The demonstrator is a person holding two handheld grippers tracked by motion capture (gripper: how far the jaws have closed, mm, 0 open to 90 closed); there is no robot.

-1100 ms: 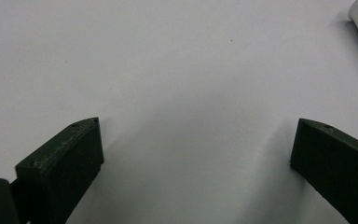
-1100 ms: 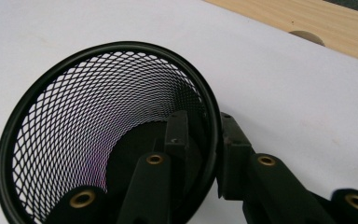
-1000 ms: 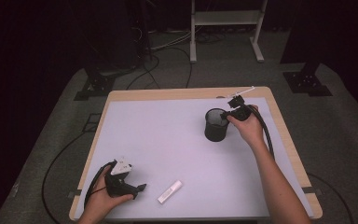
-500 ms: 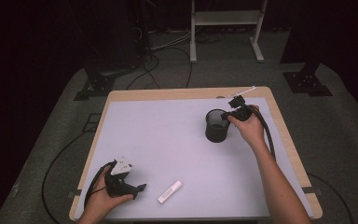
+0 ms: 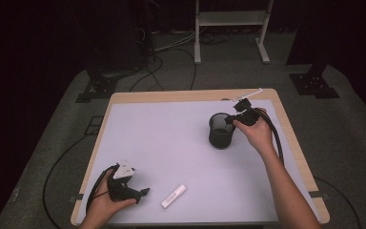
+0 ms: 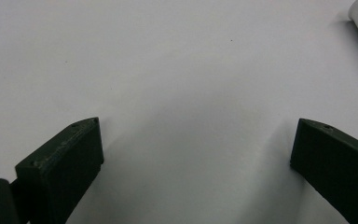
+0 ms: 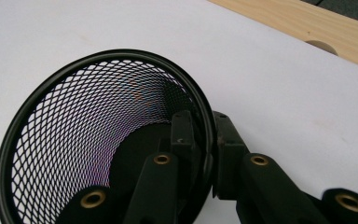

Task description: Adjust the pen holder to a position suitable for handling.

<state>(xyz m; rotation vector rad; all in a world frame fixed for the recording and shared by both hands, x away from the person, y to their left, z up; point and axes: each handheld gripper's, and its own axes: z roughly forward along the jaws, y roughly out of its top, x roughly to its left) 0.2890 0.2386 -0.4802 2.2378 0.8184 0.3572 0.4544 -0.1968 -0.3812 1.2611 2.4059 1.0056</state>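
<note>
We clench our right gripper (image 7: 204, 135) on the one mesh cup's (image 5: 220, 130) rim near the table's (image 5: 171, 98) far right corner, our left gripper (image 5: 144, 192) released beside one white tube (image 5: 173, 196) at the near edge.

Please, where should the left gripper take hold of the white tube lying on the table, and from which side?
Probably across the middle of the white tube, from above: it lies flat, long and narrow. The left gripper rests beside it, jaws open.
</note>
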